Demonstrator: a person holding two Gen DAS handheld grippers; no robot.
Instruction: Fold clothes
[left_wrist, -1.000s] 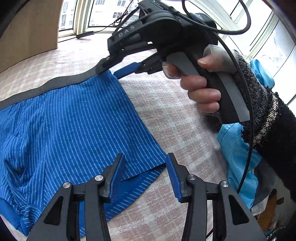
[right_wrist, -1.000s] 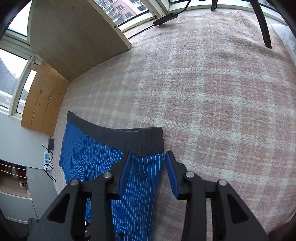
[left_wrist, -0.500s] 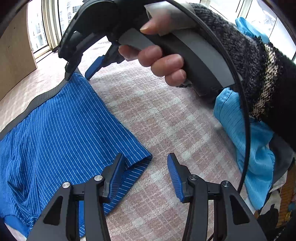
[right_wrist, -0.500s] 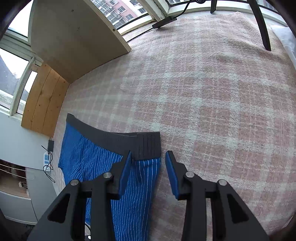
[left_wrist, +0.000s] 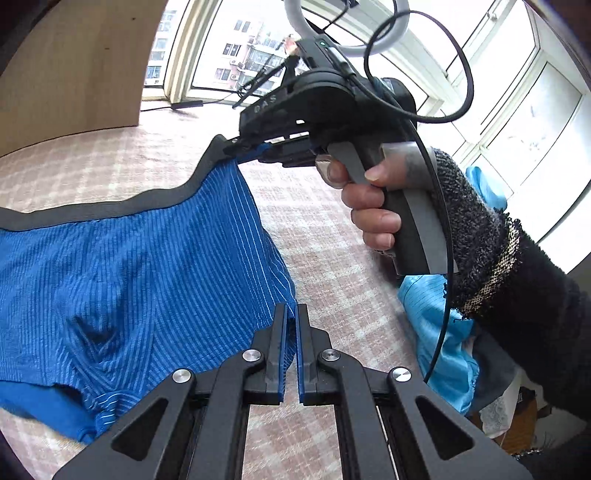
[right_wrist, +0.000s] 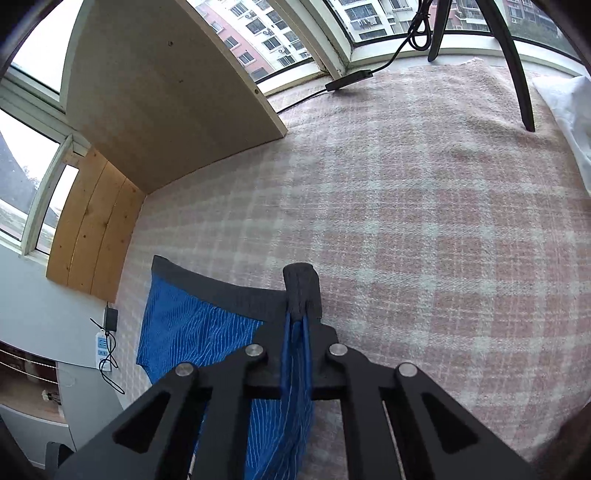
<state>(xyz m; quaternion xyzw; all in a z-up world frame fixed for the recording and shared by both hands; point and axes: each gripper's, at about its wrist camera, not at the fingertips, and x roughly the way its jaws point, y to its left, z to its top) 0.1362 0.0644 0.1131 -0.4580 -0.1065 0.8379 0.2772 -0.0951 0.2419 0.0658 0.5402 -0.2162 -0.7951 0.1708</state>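
Two grippers grasp one garment above a pink-and-white checked blanket, which covers the whole work surface. Blue striped shorts with a dark grey waistband lie partly on the blanket, their near side raised off it. Beyond the blanket stand a wooden panel and windows. Light blue clothing is heaped at the blanket's edge, beside the person's knitted sleeve. Left gripper: clenched on the hem of the shorts' leg. Right gripper: clenched on the waistband corner, which bunches up between its fingers; a hand grips its handle.
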